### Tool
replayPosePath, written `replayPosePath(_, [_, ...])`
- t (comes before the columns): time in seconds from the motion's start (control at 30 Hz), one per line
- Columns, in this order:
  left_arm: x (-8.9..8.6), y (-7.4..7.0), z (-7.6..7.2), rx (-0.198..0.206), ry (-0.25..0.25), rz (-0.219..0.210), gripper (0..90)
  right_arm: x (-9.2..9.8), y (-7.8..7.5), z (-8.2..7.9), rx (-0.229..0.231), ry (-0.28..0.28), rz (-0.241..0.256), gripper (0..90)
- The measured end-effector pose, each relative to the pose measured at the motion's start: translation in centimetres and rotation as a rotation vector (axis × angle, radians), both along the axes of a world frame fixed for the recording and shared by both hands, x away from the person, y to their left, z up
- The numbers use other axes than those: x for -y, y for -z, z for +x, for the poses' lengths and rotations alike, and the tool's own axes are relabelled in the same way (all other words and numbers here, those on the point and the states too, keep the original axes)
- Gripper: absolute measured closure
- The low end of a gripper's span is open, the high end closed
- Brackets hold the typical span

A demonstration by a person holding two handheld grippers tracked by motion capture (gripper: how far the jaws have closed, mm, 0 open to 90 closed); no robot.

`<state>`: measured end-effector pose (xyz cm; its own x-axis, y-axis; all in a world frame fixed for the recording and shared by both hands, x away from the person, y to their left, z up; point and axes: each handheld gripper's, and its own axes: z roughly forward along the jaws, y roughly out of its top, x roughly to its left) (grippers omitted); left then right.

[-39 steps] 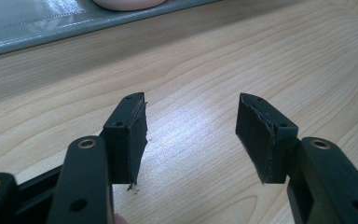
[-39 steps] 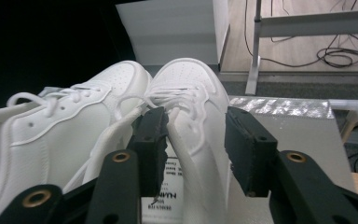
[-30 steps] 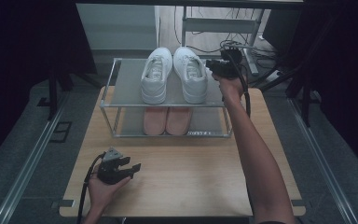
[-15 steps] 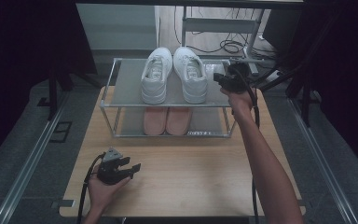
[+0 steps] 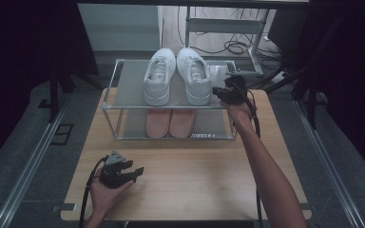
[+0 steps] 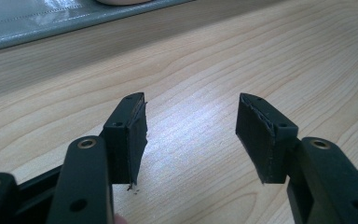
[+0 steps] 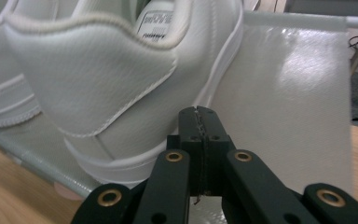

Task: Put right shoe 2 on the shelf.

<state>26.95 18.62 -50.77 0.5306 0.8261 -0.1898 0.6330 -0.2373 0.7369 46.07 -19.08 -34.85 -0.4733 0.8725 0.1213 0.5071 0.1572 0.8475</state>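
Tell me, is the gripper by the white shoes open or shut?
Shut. In the right gripper view, the right gripper has its two black jaws pressed flat together with nothing between them, just beside the heel of the white shoe on the rack.

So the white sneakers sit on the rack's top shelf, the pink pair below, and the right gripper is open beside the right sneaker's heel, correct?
Not quite: the right gripper is shut, its jaws pressed together with nothing between them, as the right gripper view shows. The rest holds: white sneakers on the rack's top shelf, pink pair below.

Right gripper (image 7: 200,112) seen with jaws pressed together, nothing between them, tips just beside heel of white sneaker (image 7: 102,84) set on grey shelf (image 7: 284,107).
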Motion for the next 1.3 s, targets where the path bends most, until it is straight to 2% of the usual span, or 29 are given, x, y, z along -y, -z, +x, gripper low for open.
replayPosePath(0.13, [0.0,0.0,0.0,0.000,-0.001,-0.001,43.7,-0.4,0.4,-0.1,-0.002,0.006,-0.017,89.3])
replayPosePath(0.43, [0.1,0.1,0.0,-0.002,0.001,0.003,43.7,-0.9,0.3,-0.6,0.004,-0.011,-0.019,89.4])
replayPosePath(0.73, [0.2,0.1,0.0,-0.003,0.001,0.006,43.7,-2.1,0.3,-1.3,0.015,-0.045,-0.009,89.5])
replayPosePath(1.1, [0.2,0.1,0.1,-0.003,0.004,0.006,43.7,-2.2,0.5,-1.4,0.016,-0.043,0.029,89.4])
replayPosePath(1.17, [0.3,0.1,0.1,-0.004,0.005,0.007,43.7,-2.3,0.4,-1.5,0.019,-0.041,0.027,89.5])
replayPosePath(1.2, [0.2,0.1,0.1,-0.003,0.007,0.006,43.7,-2.5,0.4,-1.6,0.030,-0.039,0.011,89.5])
replayPosePath(1.3, [0.2,0.1,0.1,-0.004,0.004,0.005,43.7,-2.4,0.5,-1.6,0.026,-0.038,0.023,89.5])
